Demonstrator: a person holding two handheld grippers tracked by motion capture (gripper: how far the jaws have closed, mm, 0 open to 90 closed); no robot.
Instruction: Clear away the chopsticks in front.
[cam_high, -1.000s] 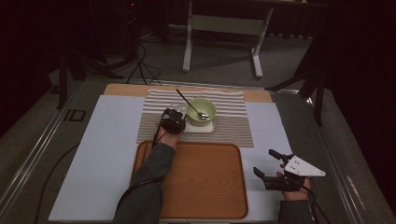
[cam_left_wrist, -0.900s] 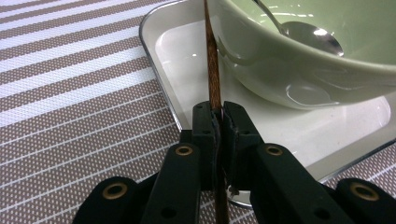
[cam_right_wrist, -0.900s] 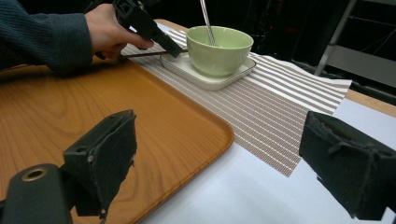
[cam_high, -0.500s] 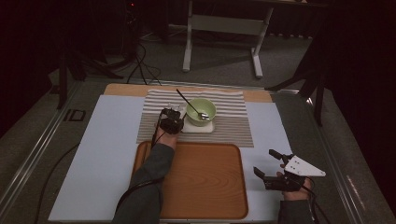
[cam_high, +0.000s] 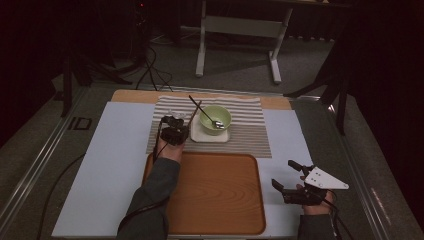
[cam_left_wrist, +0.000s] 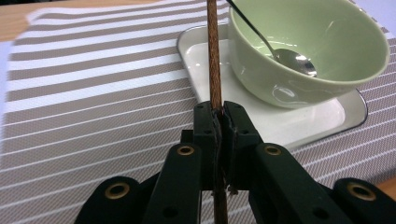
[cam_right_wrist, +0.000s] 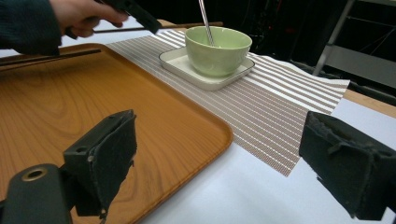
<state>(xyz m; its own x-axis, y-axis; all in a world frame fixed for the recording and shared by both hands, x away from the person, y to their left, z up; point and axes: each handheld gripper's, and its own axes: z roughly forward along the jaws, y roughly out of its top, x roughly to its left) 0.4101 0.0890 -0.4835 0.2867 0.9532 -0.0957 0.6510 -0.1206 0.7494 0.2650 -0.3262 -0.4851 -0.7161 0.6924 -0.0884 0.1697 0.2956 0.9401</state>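
My left gripper (cam_high: 174, 131) (cam_left_wrist: 220, 112) is shut on a thin brown chopstick (cam_high: 194, 112) (cam_left_wrist: 214, 56), which points away over the striped placemat (cam_high: 250, 135). Just to its right, a pale green bowl (cam_high: 215, 119) (cam_left_wrist: 308, 46) (cam_right_wrist: 217, 49) stands on a white square plate (cam_high: 197, 134) (cam_left_wrist: 205, 60). A metal spoon (cam_high: 202, 111) (cam_left_wrist: 294, 60) leans in the bowl. My right gripper (cam_high: 282, 173) (cam_right_wrist: 219, 154) hovers open by the right edge of the wooden tray (cam_high: 215, 195), with nothing between its pads.
The tray (cam_right_wrist: 93, 107) lies on a light blue mat (cam_high: 100, 165) in front of the placemat. In the right gripper view a second dark stick (cam_right_wrist: 46, 57) lies along the tray's far rim under the person's sleeve. A metal stand (cam_high: 240, 30) is on the floor beyond the table.
The left gripper has risen and shifted slightly left with the chopstick still in it. The right gripper has stayed in place.
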